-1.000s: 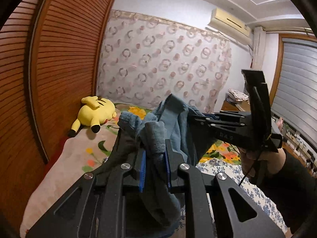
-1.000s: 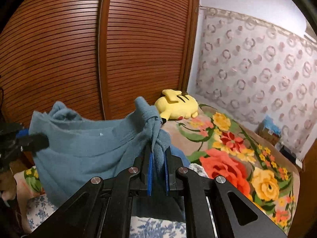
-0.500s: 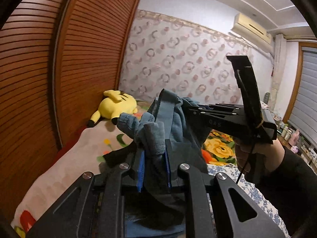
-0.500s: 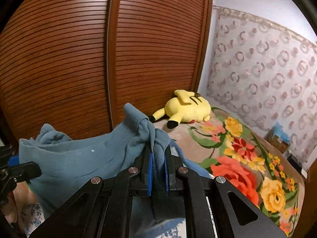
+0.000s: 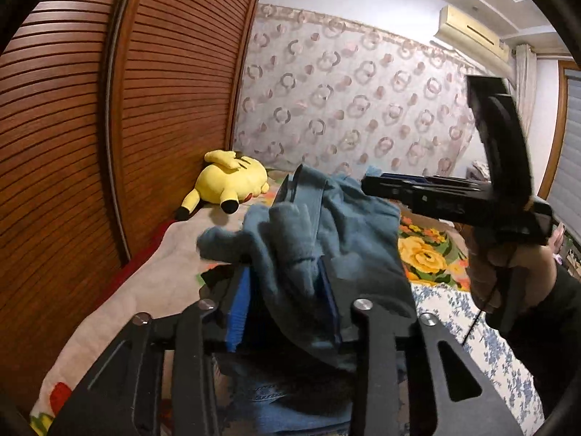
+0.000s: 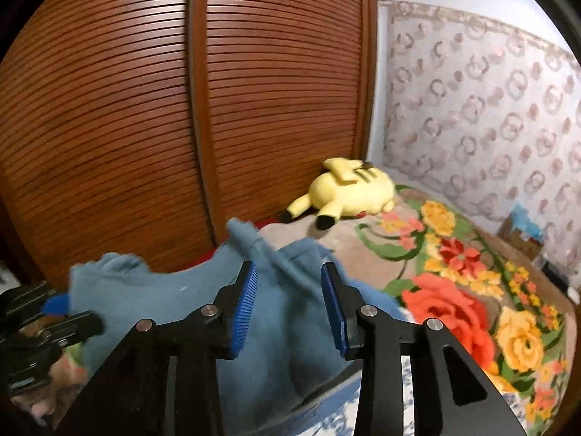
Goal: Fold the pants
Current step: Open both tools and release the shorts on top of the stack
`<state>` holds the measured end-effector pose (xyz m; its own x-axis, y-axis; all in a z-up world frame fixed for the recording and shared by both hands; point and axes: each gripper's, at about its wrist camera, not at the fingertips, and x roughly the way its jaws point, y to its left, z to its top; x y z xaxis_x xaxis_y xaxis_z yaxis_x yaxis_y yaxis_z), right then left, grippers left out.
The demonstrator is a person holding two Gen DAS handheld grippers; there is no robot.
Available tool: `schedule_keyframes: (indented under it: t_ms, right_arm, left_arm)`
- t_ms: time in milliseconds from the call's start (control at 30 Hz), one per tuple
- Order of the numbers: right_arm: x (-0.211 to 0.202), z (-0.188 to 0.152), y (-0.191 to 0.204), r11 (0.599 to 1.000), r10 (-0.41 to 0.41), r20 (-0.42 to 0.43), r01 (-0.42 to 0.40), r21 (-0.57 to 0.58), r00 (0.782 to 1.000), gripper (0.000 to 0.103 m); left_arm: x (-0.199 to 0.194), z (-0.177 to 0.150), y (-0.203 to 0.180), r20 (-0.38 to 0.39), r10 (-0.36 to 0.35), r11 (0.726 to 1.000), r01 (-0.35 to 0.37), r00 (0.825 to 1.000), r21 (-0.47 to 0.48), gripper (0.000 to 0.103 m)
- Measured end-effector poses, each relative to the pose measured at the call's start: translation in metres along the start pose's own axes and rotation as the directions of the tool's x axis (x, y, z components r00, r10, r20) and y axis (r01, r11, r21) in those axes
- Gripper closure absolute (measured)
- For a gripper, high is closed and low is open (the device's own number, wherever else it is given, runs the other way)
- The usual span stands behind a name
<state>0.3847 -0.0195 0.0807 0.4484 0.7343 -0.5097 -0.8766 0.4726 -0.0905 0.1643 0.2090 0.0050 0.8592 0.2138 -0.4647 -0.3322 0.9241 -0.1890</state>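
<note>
Left wrist view: the left tongs (image 5: 287, 301) have just been opening, pads apart, with the blue pants (image 5: 326, 225) bunched loosely between them above the bed (image 5: 152, 272).

Right wrist view: the right tongs (image 6: 290, 305) have likewise just spread, cloth slipping free. This looks like the release after a fold; next, withdraw and smooth or regrasp.

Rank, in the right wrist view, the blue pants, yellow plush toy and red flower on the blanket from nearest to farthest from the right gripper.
1. Blue pants: between the right gripper's open jaws.
2. Red flower: right, on the blanket.
3. Yellow plush toy: far back by the wooden doors.
</note>
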Motion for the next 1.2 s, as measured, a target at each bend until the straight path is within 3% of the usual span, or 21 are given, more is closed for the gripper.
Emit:
schedule_keyframes:
  t_ms: [67,267,367,533,700,800,900,1000,1133,1200]
  right_arm:
    - [0.003,-0.007,0.0,1.0,0.03,-0.027,-0.03,-0.002,0.999,0.065]
    - [0.025,-0.018,-0.015,1.0,-0.028,-0.09,0.029,0.011,0.996,0.065]
    - [0.031,-0.015,-0.016,0.999,-0.017,-0.099,0.02,0.027,0.995,0.065]
    - [0.027,-0.012,-0.009,0.999,-0.02,-0.086,0.024,0.048,0.996,0.065]
    - [0.017,-0.023,-0.002,0.998,-0.017,-0.07,0.021,0.058,0.997,0.065]
    - [0.009,-0.028,0.002,0.998,-0.01,-0.055,0.013,0.067,0.998,0.065]
    - [0.003,-0.032,0.006,0.997,-0.01,-0.046,0.013,0.079,0.999,0.065]
    - [-0.006,-0.039,0.012,0.996,-0.018,-0.042,0.021,0.089,0.999,0.065]
    - [-0.023,-0.046,0.021,0.994,-0.031,-0.031,0.034,0.101,0.999,0.056]
    - [-0.032,-0.05,0.026,0.993,-0.043,-0.029,0.046,0.107,0.999,0.047]
  left_arm:
    - [0.001,-0.003,0.001,-0.009,0.007,1.0,-0.007,1.0,0.002,0.057]
    - [0.004,-0.003,0.004,-0.039,0.015,1.0,-0.014,0.999,0.01,0.055]
    - [0.004,-0.003,0.005,-0.049,0.015,1.0,-0.014,0.999,0.02,0.052]
    - [-0.001,-0.002,0.009,-0.04,0.02,0.999,-0.019,0.999,0.03,0.031]
    - [-0.006,-0.003,0.012,-0.044,0.015,0.999,-0.013,0.999,0.043,0.017]
    - [-0.011,-0.005,0.007,-0.033,0.064,0.994,-0.061,0.997,0.087,0.013]
    - [-0.02,-0.006,0.003,-0.03,0.041,0.994,-0.038,0.999,0.102,0.001]
    - [-0.026,-0.008,0.001,-0.04,0.024,0.994,-0.02,0.999,0.108,0.001]
    - [-0.035,-0.01,-0.001,-0.049,0.009,0.993,-0.004,0.999,0.115,0.001]
    - [-0.043,-0.014,-0.001,-0.051,0.0,0.993,0.006,0.999,0.116,0.001]
